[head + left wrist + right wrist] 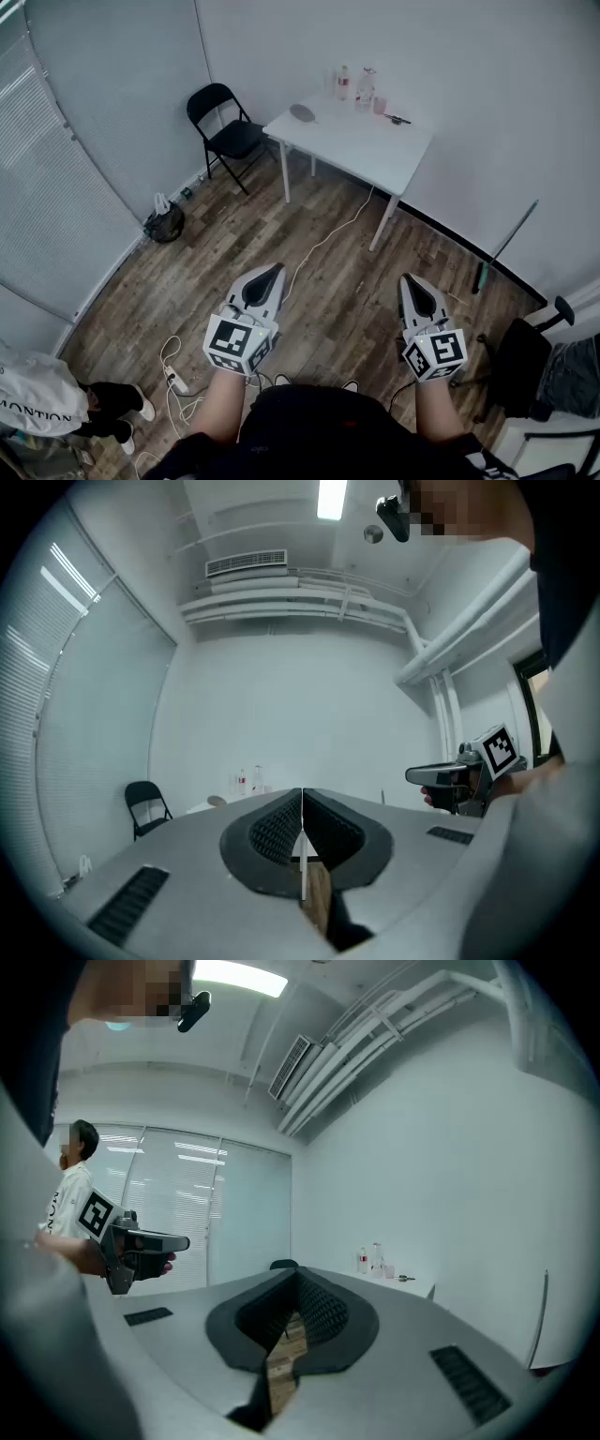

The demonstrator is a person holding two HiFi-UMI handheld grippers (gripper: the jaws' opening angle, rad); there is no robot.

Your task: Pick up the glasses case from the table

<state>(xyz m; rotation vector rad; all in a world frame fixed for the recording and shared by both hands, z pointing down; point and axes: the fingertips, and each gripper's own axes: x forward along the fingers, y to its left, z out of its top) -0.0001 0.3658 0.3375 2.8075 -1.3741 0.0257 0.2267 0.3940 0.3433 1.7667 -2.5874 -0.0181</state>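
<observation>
The glasses case (pixel 302 112) is a small grey oval that lies near the left end of a white table (pixel 356 150) across the room. It also shows as a small grey shape (pixel 217 801) in the left gripper view. Both grippers are held level in front of the person, well short of the table. My left gripper (pixel 272 273) (pixel 302 805) has its ribbed pads pressed together with nothing between them. My right gripper (pixel 410 280) (pixel 298 1285) is shut and empty too. Each gripper view shows the other gripper off to the side.
Two bottles (pixel 354 86), a small cup and a dark item (pixel 396 119) stand at the table's back. A black folding chair (pixel 225 131) is left of the table. A black bag (pixel 165 225), cables (pixel 323 241), a leaning pole (pixel 504 246), an office chair (pixel 525 366) and a bystander (pixel 37 398) surround the wooden floor.
</observation>
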